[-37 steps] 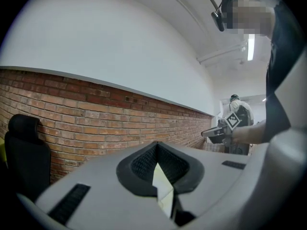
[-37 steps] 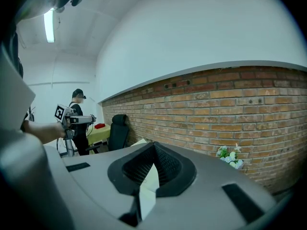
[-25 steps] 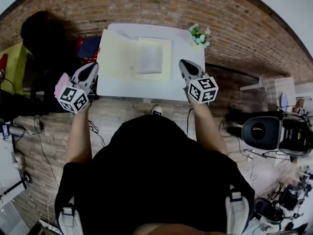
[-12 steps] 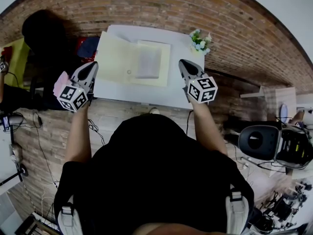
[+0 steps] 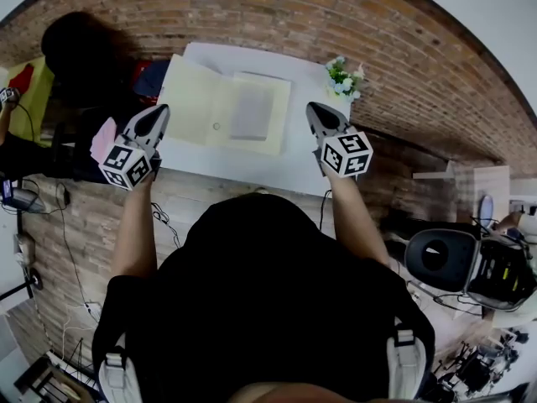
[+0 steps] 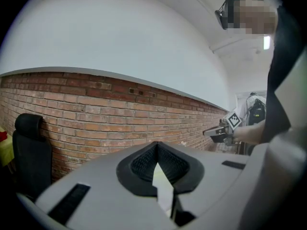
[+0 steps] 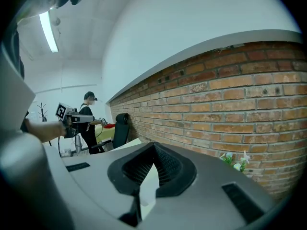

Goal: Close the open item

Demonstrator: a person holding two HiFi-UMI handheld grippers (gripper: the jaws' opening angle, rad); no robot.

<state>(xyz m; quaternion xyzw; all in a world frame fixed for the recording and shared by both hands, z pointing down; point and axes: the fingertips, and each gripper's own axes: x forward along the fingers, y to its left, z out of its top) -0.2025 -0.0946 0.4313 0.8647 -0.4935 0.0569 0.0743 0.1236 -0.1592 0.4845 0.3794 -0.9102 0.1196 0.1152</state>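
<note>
A pale yellow folder (image 5: 197, 99) lies open and flat on the white table (image 5: 252, 164), with a grey-white sheet (image 5: 252, 112) on its right half. My left gripper (image 5: 158, 110) is shut and empty at the table's left edge, level with the folder's left flap. The right gripper (image 5: 313, 107) hovers over the table just right of the folder, its jaws together with nothing in them. In the left gripper view the jaws (image 6: 156, 145) meet at their tips before the brick wall. The right gripper view shows its jaws (image 7: 154, 145) closed the same way.
A small pot of flowers (image 5: 342, 76) stands at the table's far right corner. A black chair (image 5: 80, 53) sits left of the table, near red and yellow items. A brick wall runs behind it. Another person (image 7: 88, 123) stands far off to the left.
Both grippers have crept slightly forward toward the table, with the head view shifting too. Their jaws stay together. The folder lies open as before.
</note>
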